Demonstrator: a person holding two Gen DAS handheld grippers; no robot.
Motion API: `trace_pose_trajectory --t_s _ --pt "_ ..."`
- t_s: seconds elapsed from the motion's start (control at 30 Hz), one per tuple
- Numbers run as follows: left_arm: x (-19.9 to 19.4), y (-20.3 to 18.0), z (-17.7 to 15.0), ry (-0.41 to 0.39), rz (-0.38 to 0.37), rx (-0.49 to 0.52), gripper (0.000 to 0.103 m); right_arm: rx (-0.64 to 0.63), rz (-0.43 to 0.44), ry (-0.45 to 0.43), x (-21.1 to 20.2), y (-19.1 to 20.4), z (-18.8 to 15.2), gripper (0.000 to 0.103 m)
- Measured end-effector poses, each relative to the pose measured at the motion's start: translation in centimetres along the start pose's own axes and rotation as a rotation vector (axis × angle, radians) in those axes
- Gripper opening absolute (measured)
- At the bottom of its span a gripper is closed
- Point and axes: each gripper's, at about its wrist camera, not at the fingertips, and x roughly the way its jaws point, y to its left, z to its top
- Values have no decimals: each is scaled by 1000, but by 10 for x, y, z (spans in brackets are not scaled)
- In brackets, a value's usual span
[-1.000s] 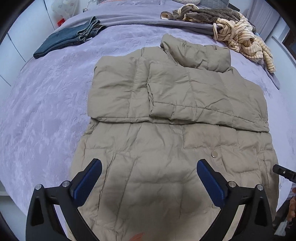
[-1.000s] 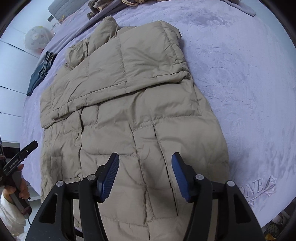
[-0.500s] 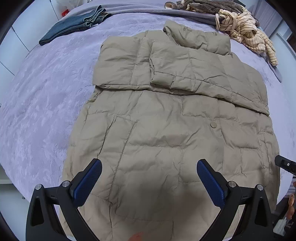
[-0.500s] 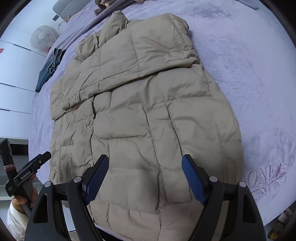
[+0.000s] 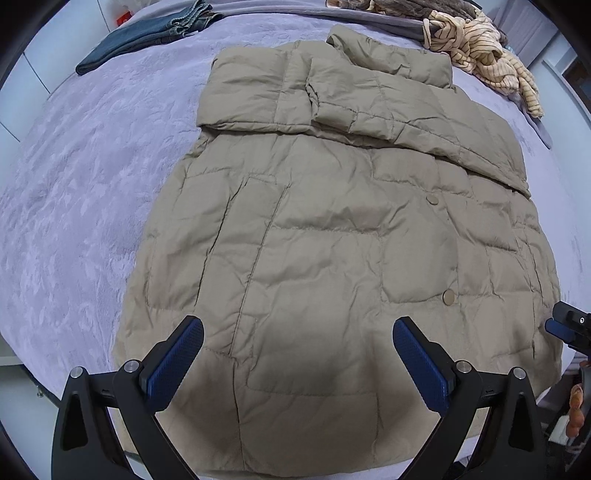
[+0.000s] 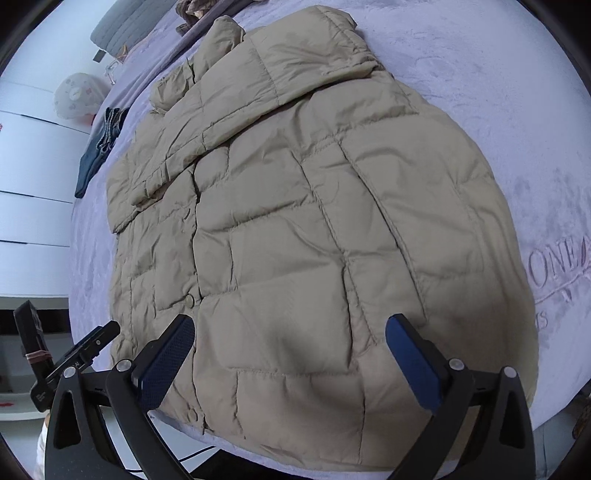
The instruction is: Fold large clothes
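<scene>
A beige quilted puffer jacket [image 5: 332, 236] lies flat on a lilac bedspread [image 5: 74, 192], front up, both sleeves folded across its chest, collar at the far end. It also shows in the right wrist view [image 6: 295, 229]. My left gripper [image 5: 297, 354] is open and empty, hovering over the jacket's hem on its left half. My right gripper [image 6: 290, 354] is open and empty over the hem's right half. The right gripper's tip shows at the edge of the left wrist view [image 5: 570, 326]; the left gripper shows in the right wrist view [image 6: 74, 362].
Folded blue jeans [image 5: 147, 33] lie at the far left of the bed, also in the right wrist view [image 6: 99, 147]. A heap of striped and brown clothes [image 5: 487, 48] lies at the far right. The near bed edge [image 5: 22, 369] runs just under the hem. White cabinets [image 6: 29, 184] stand to the left.
Both grippers have drawn back toward the jacket's hem and the near bed edge. The right gripper's jaws have opened wider. The jacket has not moved.
</scene>
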Motion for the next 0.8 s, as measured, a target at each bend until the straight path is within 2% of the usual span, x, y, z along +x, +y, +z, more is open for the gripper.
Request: trace_pose_trajectory --t_s 0.27,0.33,0.47,0.6,0.8 --pt "1 22 -47 26 -18 4 102 141 44 -29 -9 -16 -48 103" --pt "-2 35 -60 24 -77 -28 102 174 66 -55 -16 -22 -59 103" --pt "-7 71 -87 30 -255 -157 102 267 126 -111 -30 -42 -83 103" --pt "-10 102 -112 41 -390 -241 102 370 186 -148 -36 -63 -105 102" --pt "8 116 -132 149 -549 -302 102 538 259 -159 -32 -98 -126 101"
